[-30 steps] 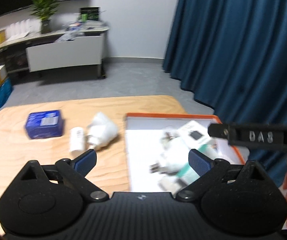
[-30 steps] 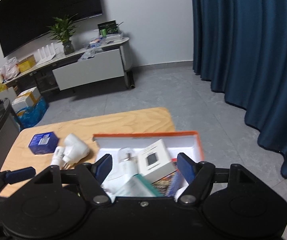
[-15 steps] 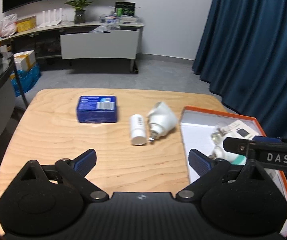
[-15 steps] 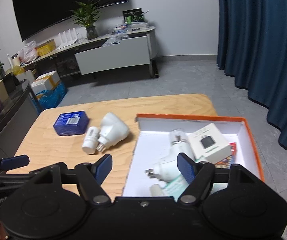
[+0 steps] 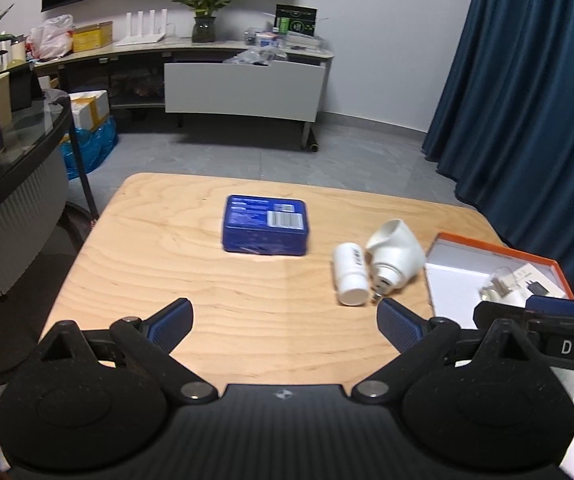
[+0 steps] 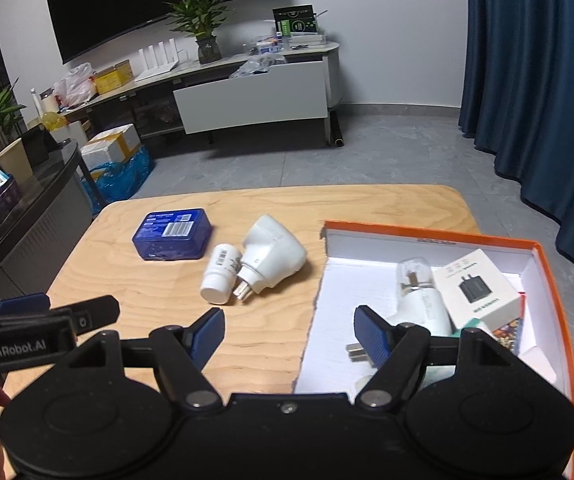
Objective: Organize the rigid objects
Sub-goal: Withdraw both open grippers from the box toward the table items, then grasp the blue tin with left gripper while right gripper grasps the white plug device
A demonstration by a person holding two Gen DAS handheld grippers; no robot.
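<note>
A blue box (image 5: pixel 266 225) (image 6: pixel 173 233) lies flat on the wooden table (image 5: pixel 159 264). To its right a small white bottle (image 5: pixel 351 273) (image 6: pixel 221 274) lies on its side against a white cone-shaped lamp bulb (image 5: pixel 395 252) (image 6: pixel 271 258). An orange-rimmed white tray (image 6: pixel 543 254) (image 5: pixel 495 249) holds a white plug adapter (image 6: pixel 423 304), a white charger box (image 6: pixel 473 288) and other small items. My left gripper (image 5: pixel 285 322) is open above the table's near side, nothing between its fingers. My right gripper (image 6: pixel 289 332) is open over the tray's left edge, empty.
Beyond the table lies grey floor, a dark blue curtain (image 6: pixel 535 80) on the right and a long sideboard (image 5: pixel 243 88) with plants and boxes at the back. A dark curved counter (image 5: pixel 11 168) stands close to the table's left side.
Both views have swung left: the blue box, bottle and bulb moved toward the centre and the tray slid to the right. Both grippers stayed open and empty.
</note>
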